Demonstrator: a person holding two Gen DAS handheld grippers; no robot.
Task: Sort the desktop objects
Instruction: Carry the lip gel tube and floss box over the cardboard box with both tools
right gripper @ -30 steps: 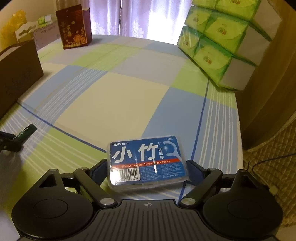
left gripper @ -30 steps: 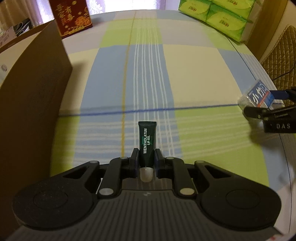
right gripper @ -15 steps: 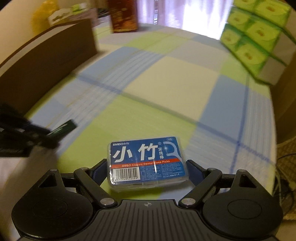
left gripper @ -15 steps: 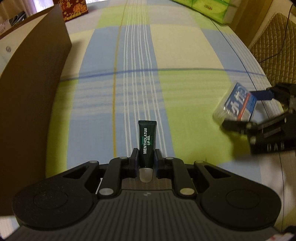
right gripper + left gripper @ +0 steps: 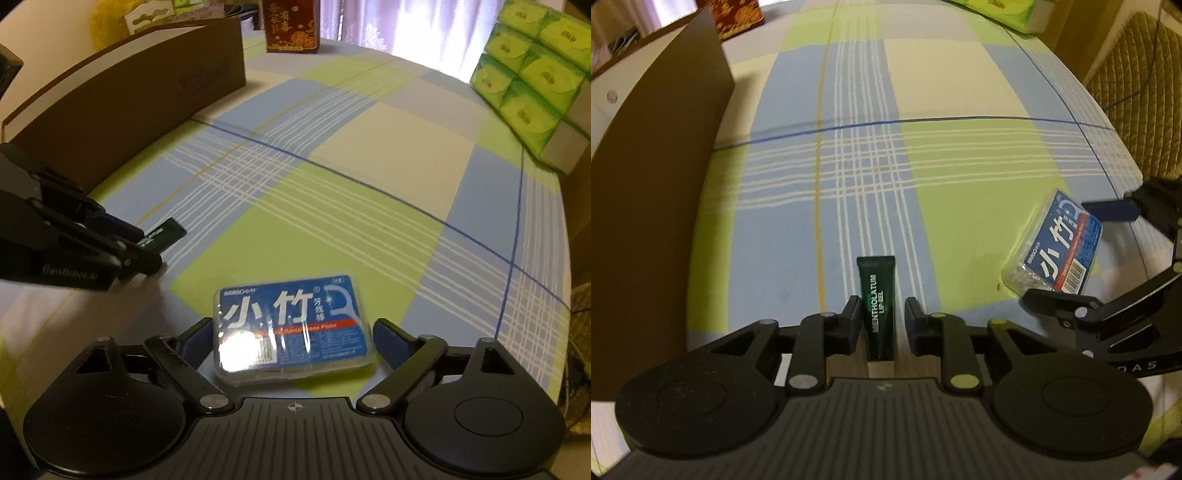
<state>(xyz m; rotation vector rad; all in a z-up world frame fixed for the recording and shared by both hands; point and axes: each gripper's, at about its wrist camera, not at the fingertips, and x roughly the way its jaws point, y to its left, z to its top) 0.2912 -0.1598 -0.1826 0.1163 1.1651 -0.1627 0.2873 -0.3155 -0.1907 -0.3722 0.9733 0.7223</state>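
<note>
The left gripper (image 5: 882,318) has its fingers spread — the dark green Mentholatum lip gel tube (image 5: 878,306) lies loose between them on the checked tablecloth (image 5: 923,92), touching neither pad. The right gripper (image 5: 293,338) is likewise released, pads clear of the blue dental floss pick box (image 5: 291,325) resting on the cloth. A brown cardboard box (image 5: 140,88) stands far left.

Cloth (image 5: 960,85) open ahead; brown box (image 5: 646,206) walls left, tissue packs (image 5: 532,81) far right

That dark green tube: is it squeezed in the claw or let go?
Let go: gaps show between the tube and both fingers of the left gripper.
</note>
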